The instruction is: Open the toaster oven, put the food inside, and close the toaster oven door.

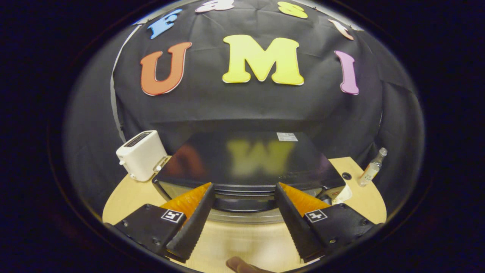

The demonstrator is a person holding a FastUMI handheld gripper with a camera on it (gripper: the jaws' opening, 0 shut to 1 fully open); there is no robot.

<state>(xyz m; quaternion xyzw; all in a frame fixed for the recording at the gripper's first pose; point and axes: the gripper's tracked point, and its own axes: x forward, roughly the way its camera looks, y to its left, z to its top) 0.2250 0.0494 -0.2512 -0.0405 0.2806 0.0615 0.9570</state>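
Black toaster oven (248, 161), white toaster (141, 154), tan table (242, 237)

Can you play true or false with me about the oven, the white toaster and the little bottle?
1. The black glossy toaster oven sits just ahead of the tool. True.
2. The tool's fingers are squeezing the oven handle. False: they are spread open, gripping nothing.
3. The white plastic slot toaster stands on top of the oven. False: it stands beside it on the light wooden table.
4. The small clear bottle stands on the oven's other side. True.

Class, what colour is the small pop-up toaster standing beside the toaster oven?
White, seen in the gripper view: the pop-up toaster stands beside the black toaster oven, beyond the open gripper.
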